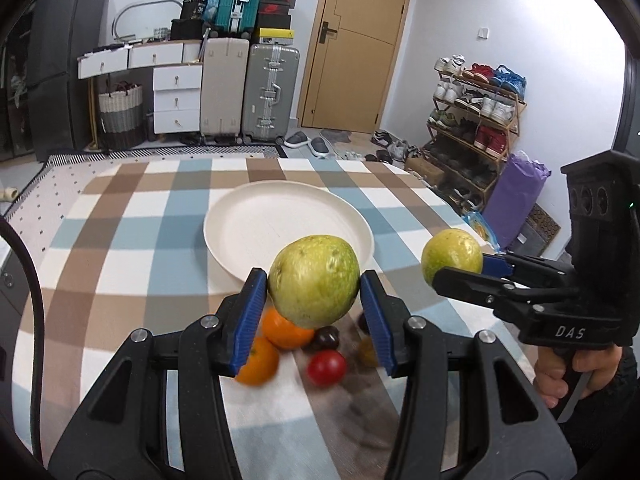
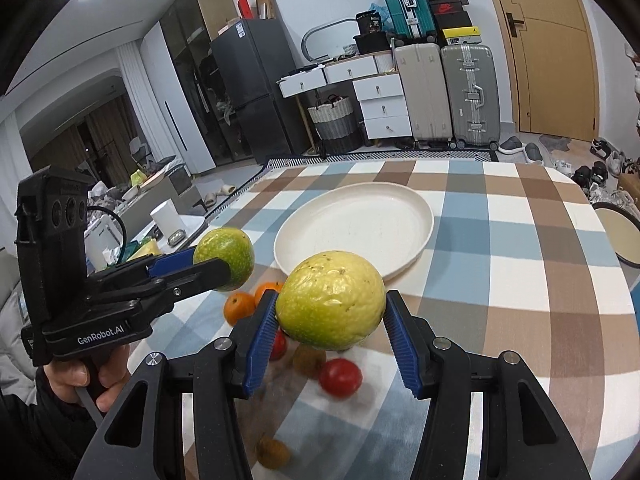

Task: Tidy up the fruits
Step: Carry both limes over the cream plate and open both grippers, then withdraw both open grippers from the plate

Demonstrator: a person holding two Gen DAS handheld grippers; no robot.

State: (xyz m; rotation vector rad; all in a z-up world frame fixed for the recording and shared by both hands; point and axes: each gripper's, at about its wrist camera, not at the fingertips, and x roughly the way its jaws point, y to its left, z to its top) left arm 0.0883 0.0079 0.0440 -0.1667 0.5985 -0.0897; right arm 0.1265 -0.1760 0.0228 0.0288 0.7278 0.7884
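Green fruit upright in tongs

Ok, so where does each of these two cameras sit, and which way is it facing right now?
Left wrist view: rides the left gripper, looking forward and down past its blue-padded fingers, clamped on a green-yellow round fruit, toward the round white plate; the right gripper and a hand show at right.
Right wrist view: rides the right gripper, same heading, gripping a second green-yellow fruit; the left gripper and hand show at left.
Shared: plate, checked tablecloth, oranges, red tomatoes.
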